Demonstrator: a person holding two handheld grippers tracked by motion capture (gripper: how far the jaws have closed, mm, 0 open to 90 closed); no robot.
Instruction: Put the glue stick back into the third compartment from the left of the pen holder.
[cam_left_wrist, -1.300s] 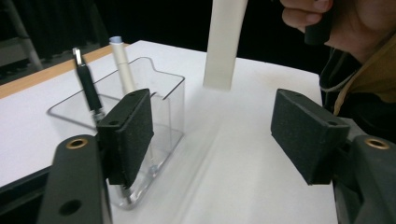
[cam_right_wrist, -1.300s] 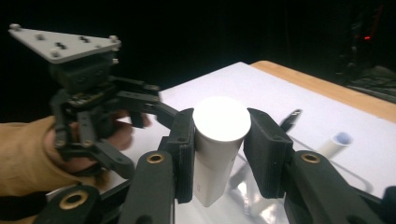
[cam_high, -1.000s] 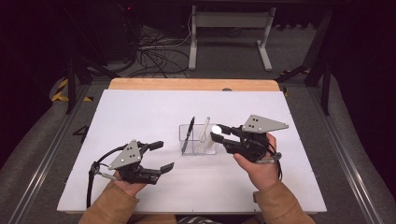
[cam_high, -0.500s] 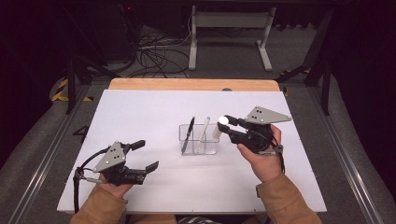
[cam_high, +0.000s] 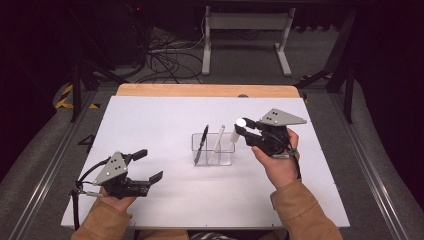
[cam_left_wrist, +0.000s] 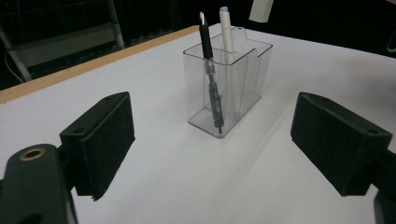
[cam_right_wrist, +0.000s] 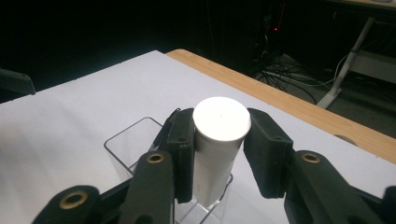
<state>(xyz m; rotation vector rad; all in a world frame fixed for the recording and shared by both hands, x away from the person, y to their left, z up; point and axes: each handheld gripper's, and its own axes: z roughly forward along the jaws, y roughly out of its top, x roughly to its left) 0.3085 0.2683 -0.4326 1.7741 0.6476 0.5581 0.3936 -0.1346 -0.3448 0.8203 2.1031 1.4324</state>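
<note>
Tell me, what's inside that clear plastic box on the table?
The clear box holds a black pen and a white pen, both standing upright. The white pen's lower end blurs behind the plastic walls.

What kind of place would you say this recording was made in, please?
Probably a lab or workshop set up for recording handling tasks. A plain white table stands on a grey floor, loose cables lie behind it beside a metal stand, and the surroundings are dark. On the table stands a clear pen holder.
</note>
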